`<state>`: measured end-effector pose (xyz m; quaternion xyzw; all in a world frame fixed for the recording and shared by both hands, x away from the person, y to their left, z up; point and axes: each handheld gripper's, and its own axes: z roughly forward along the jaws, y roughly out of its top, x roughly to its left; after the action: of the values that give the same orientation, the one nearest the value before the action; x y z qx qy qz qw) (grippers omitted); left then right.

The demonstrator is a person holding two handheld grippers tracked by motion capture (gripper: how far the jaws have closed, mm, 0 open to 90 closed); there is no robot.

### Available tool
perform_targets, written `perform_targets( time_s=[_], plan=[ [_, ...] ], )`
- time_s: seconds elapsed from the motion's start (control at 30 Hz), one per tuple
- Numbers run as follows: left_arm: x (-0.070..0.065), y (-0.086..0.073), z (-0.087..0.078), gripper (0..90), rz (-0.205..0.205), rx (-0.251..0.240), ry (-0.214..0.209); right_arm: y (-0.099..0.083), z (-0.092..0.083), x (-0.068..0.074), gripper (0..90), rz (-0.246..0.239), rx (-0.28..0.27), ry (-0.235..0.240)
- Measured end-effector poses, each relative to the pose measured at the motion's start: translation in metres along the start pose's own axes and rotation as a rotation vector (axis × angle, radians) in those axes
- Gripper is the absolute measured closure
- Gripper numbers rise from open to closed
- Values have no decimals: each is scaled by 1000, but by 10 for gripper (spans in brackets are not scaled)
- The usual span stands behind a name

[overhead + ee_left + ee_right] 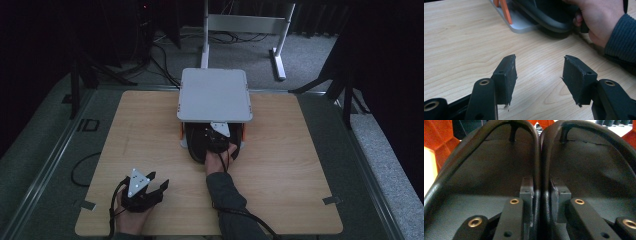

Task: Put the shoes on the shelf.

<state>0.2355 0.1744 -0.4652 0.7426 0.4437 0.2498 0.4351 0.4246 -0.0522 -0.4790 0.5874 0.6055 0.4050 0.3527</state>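
While my left gripper (161,187) idles with its jaws standing wide and nothing between them, on the table (150,130) well to the near left of the grey rack (215,95), my work goes on at the rack itself. A pair of black shoes (537,165) sits on the rack's lower shelf, under its flat top, heels toward me. My right gripper (541,202) reaches in there, one jaw inside each shoe, pinching the two inner side walls together where they touch. I judge the shoes light but floppy: the thin collars will bend, and the smooth lining may slip. Gripping low, near the stiffer heel, should hold the pair steadier as they slide out past the orange supports (439,145).
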Motion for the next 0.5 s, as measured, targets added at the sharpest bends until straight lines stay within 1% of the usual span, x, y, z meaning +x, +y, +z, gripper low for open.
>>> perform_targets(
  time_s=[0.23, 0.5],
  plan=[
    [1, 0, -1, 445, -1, 2, 1, 3, 3, 0, 742, -14, -23, -4],
    [1, 0, -1, 446, -3, 0, 0, 7, 1, 0, 739, -13, -36, -8]
  ],
)
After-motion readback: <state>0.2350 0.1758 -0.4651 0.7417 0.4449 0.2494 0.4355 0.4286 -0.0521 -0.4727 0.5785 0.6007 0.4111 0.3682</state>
